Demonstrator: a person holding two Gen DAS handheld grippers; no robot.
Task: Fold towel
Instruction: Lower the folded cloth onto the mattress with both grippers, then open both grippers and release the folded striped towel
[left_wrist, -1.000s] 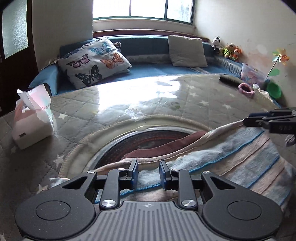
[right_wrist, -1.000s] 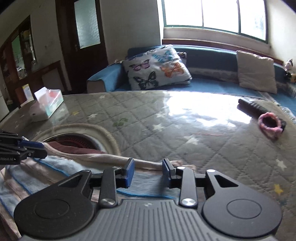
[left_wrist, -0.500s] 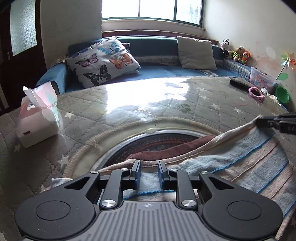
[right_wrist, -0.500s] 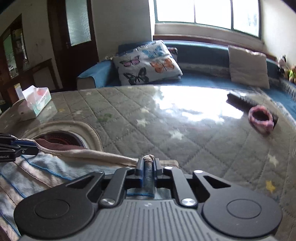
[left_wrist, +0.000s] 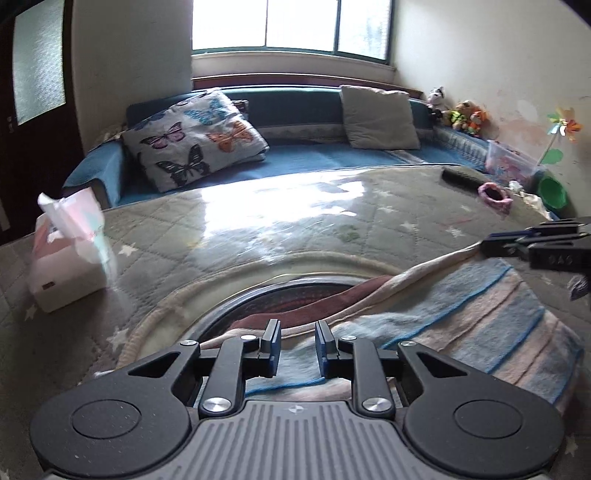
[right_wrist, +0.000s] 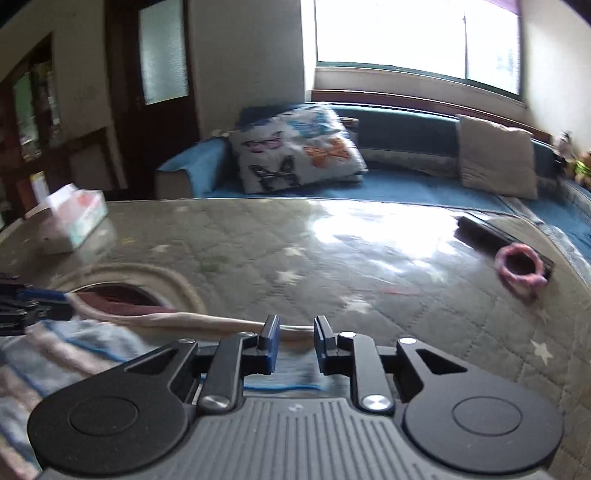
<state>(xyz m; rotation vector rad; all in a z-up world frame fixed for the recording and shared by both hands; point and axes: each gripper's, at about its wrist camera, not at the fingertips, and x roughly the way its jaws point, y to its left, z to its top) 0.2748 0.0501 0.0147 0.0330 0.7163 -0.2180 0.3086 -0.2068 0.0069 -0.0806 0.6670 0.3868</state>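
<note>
the striped towel (left_wrist: 461, 317) lies on the quilted tabletop (left_wrist: 295, 221), partly over a round dark opening. the left tongs (left_wrist: 297, 345) sit released just above its near edge, blue pads apart, and the right tongs (right_wrist: 295, 345) are likewise released over the towel's cream hem. a tissue box (right_wrist: 74, 221) stands well apart at the left.

Both my wrist cameras sit low over the tabletop (left_wrist: 295, 221), looking along their fingers toward the window; both views share the butterfly cushion (left_wrist: 195, 147) in the upper frame.
</note>
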